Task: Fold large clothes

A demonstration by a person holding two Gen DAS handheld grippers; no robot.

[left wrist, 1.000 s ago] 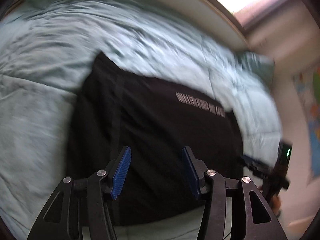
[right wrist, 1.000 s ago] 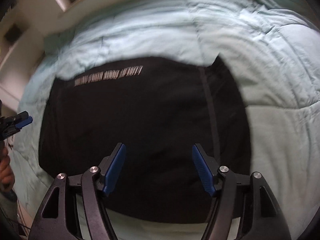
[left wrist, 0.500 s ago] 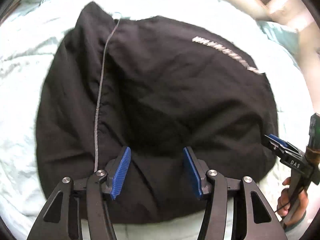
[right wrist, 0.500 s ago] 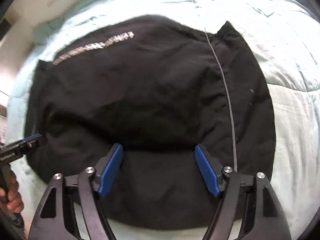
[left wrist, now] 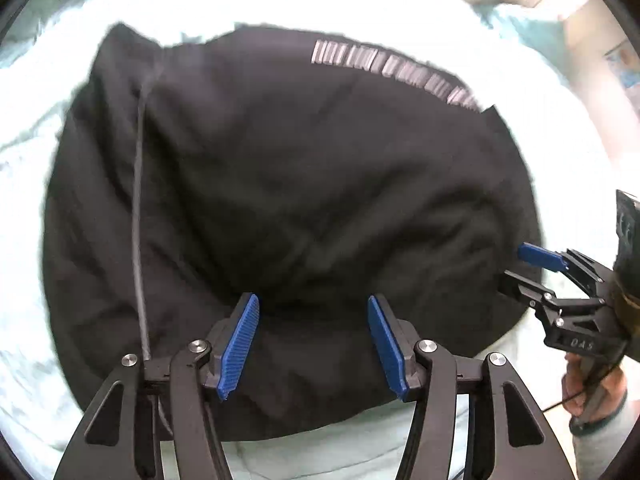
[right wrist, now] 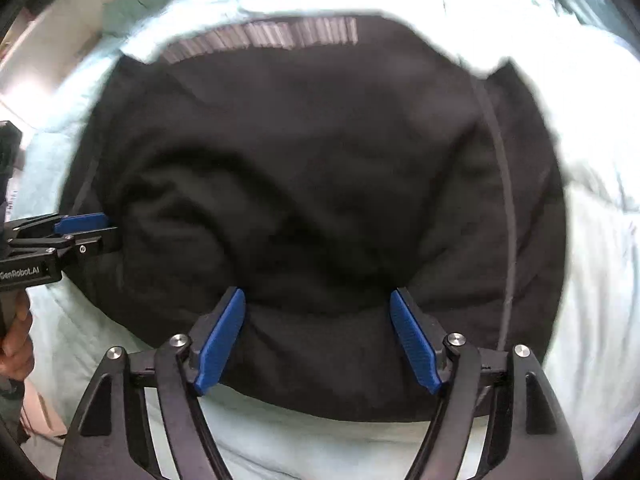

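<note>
**Both grippers spread wide, low in frame**

The left gripper (left wrist: 314, 344) sits at the bottom centre of its own view, blue pads (left wrist: 239, 344) parted. The right gripper (right wrist: 316, 344) matches it, pads (right wrist: 416, 346) well apart. A hand (left wrist: 592, 390) grips the right gripper's handle at lower right; another hand (right wrist: 16, 340) shows at lower left.

Pale mint quilted bedspread (left wrist: 400, 452), rumpled, 1 black garment (left wrist: 300, 184) spread flat across its middle
</note>
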